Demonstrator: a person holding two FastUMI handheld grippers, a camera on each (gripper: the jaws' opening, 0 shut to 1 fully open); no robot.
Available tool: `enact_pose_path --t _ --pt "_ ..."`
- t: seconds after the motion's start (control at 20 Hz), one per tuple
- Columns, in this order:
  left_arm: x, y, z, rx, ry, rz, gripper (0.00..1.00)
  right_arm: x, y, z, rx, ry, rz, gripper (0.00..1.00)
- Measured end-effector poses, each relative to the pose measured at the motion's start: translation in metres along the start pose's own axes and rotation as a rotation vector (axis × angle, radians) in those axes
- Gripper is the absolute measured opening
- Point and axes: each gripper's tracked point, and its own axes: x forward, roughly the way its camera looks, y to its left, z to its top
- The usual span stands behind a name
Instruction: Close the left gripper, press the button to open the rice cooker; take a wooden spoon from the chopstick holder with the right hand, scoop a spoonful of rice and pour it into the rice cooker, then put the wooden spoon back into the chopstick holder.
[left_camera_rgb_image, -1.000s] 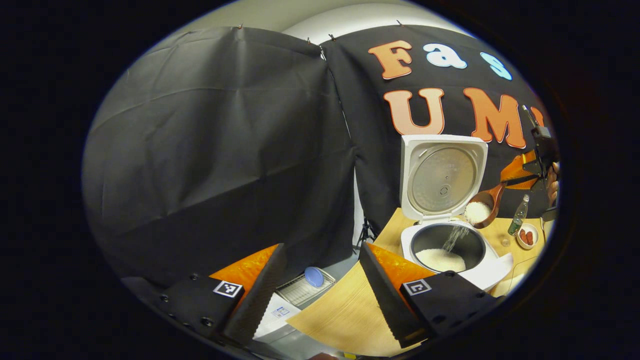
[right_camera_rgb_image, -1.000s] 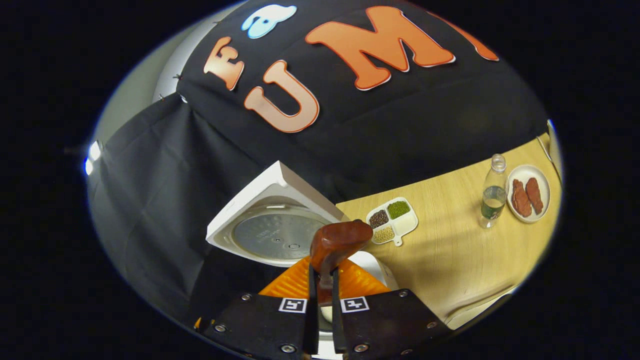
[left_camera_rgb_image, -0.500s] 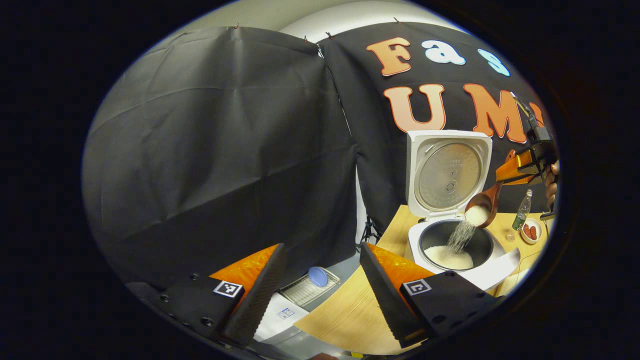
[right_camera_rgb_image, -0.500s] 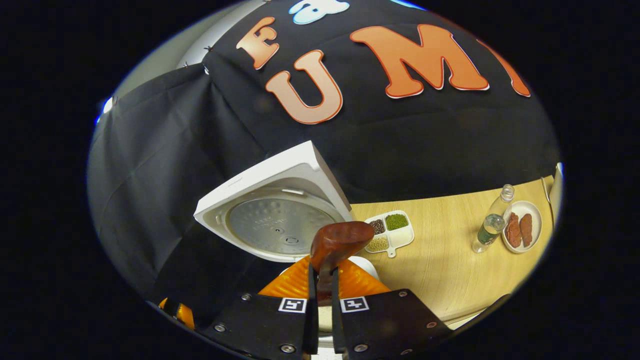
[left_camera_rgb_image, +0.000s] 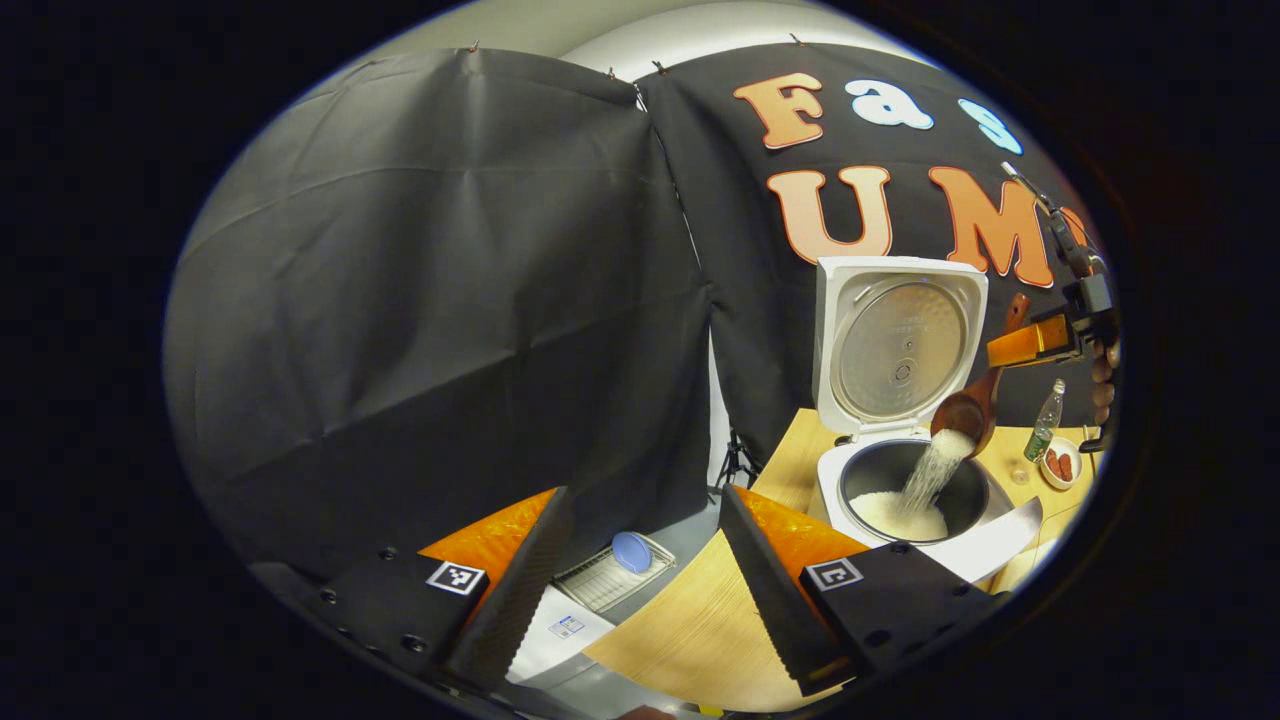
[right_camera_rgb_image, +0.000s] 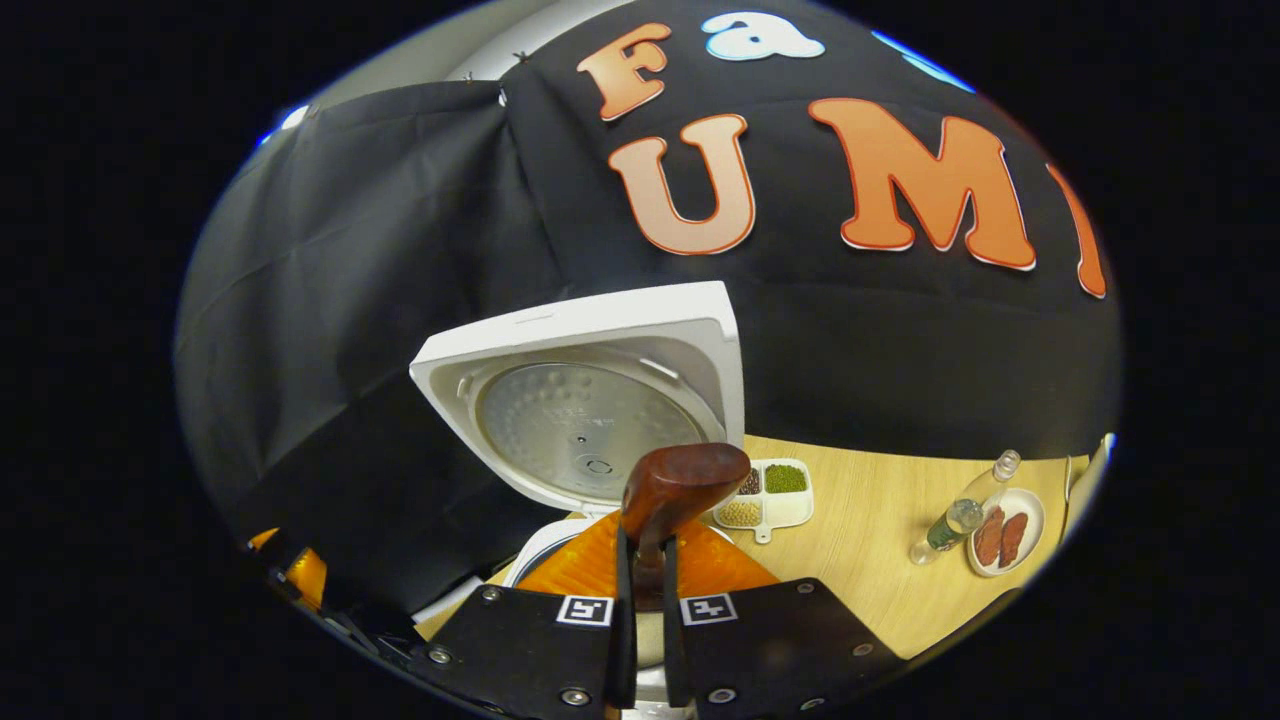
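In the right gripper view, the right gripper hides most of the rice cooker pot at bottom centre. Its fingers clamp the wooden spoon handle. In the left gripper view, at right, the tipped spoon bowl pours rice into the pot below the raised lid. The left gripper hangs spread and empty at the bottom. A bottle, meat plate and bean tray stand on the table.

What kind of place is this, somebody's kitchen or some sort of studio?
Most likely a staged recording booth, not a home kitchen: black cloth hangs as walls, and a wooden table holds kitchen props, an open rice cooker and a sectioned dish of beans.
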Motion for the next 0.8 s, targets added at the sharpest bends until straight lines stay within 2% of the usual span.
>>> enact_pose_path --t 0.15,0.2,0.5,0.6,0.8 --pt "0.000 0.002 -0.001 0.006 0.001 0.008 0.97 -0.002 0.008 -0.001 -0.145 -0.028 0.003 0.10" --pt "0.001 0.004 0.000 0.006 0.002 0.011 1.00 -0.002 0.012 -0.003 -0.198 -0.034 0.005 0.10" --pt "-0.002 0.006 -0.005 -0.004 0.017 0.025 1.00 -0.015 0.039 0.002 -0.509 -0.135 0.014 0.11" --pt "-0.004 0.007 -0.004 -0.005 0.012 0.030 0.97 -0.020 0.050 0.002 -0.532 -0.145 0.041 0.10" --pt "-0.009 0.007 -0.006 -0.012 0.015 0.035 1.00 -0.032 0.049 0.009 -0.523 -0.158 0.048 0.11"
